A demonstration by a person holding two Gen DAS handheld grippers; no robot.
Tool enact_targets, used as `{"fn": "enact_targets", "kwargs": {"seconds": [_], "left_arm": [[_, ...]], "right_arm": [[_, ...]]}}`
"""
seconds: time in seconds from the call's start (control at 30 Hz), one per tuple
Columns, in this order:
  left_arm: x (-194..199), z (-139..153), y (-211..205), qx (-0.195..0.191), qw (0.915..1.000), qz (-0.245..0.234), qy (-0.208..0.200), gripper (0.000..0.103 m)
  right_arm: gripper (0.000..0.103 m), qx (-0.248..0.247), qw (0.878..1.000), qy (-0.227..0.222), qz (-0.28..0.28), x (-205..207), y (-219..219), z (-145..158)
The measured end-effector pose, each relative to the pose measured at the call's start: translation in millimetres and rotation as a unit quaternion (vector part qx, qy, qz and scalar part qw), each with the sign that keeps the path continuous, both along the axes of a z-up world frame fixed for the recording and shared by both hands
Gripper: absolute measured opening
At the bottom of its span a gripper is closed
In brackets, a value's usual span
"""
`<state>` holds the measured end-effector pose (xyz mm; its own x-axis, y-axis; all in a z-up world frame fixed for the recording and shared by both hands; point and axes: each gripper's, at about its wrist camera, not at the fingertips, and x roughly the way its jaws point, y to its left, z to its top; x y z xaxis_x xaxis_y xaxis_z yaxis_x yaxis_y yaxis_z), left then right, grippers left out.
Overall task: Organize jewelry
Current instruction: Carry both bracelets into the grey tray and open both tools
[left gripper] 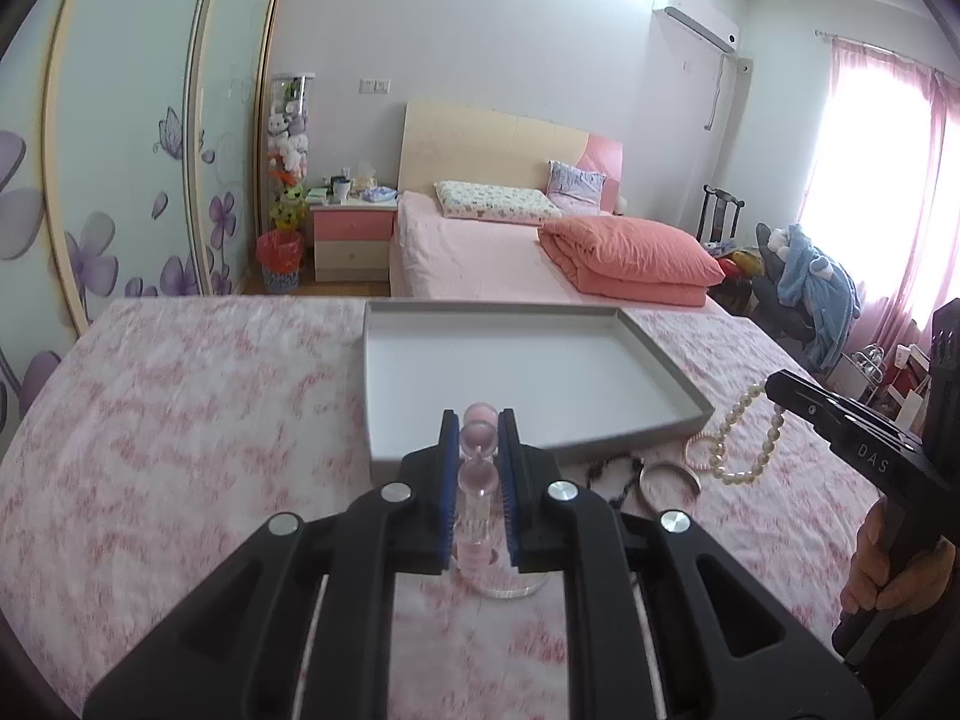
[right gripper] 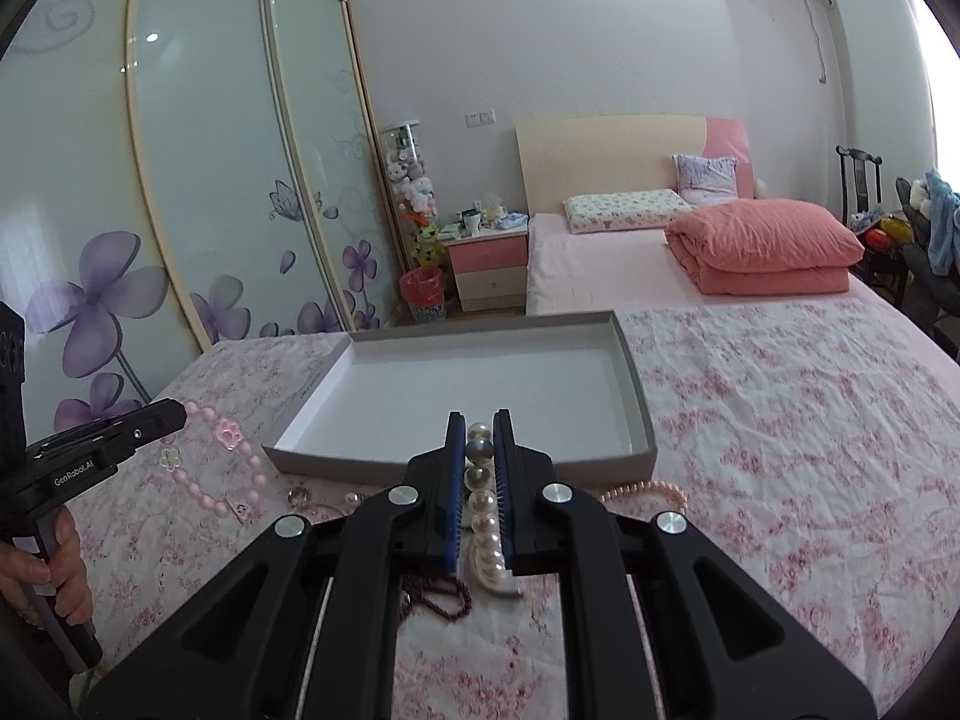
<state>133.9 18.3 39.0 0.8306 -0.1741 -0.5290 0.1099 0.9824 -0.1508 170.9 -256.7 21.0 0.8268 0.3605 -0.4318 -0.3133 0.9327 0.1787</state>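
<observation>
Left wrist view: round, glossy pink bead bracelet [left gripper: 478, 450] sits clenched in my left tool [left gripper: 478, 420], lifted near the shallow grey tray [left gripper: 660, 360]. My right tool [right gripper: 479, 420] grasps a smooth pearl strand [right gripper: 483, 516], hanging over the floral-clothed bench [right gripper: 780, 450].
</observation>
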Motion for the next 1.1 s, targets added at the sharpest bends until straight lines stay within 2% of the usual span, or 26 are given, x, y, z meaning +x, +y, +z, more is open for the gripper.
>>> {"fn": "enact_targets", "kwargs": {"seconds": [0.17,0.37,0.7,0.87,0.97,1.0,1.07,1.1], "left_arm": [[30.5,11.9,-7.6,0.0,1.0,0.003,-0.007,0.014],[89.1,16.6,-14.4,0.008,0.9998,0.019,-0.002,0.014],[170.6,-17.1,-15.2,0.015,0.9983,0.039,0.041,0.014],[199.9,-33.5,-13.6,0.019,0.9968,0.054,0.055,0.014],[204.5,-40.8,-11.1,0.017,0.9961,0.06,0.063,0.015],[203.2,-40.9,-11.4,0.015,0.9962,0.06,0.062,0.019],[196.1,-39.0,-6.1,0.011,0.9964,0.061,0.057,0.033],[192.2,-37.7,-3.3,0.011,0.9964,0.065,0.054,0.036]], "right_arm": [[0.011,-0.006,1.0,-0.024,0.004,27.5,9.2,18.3],[0.011,-0.006,1.0,-0.023,0.0,72.9,15.6,21.0],[0.011,-0.005,0.999,0.035,-0.015,159.1,23.8,-13.9],[0.011,-0.005,0.998,0.057,-0.02,180.9,32.5,-28.0],[0.011,0.002,0.997,0.073,-0.027,188.2,32.8,-32.7],[0.016,0.009,0.996,0.079,-0.028,187.3,30.3,-33.7],[0.033,0.011,0.996,0.078,-0.033,179.7,23.8,-31.9],[0.042,0.011,0.997,0.073,-0.037,175.6,20.9,-30.4]]}}
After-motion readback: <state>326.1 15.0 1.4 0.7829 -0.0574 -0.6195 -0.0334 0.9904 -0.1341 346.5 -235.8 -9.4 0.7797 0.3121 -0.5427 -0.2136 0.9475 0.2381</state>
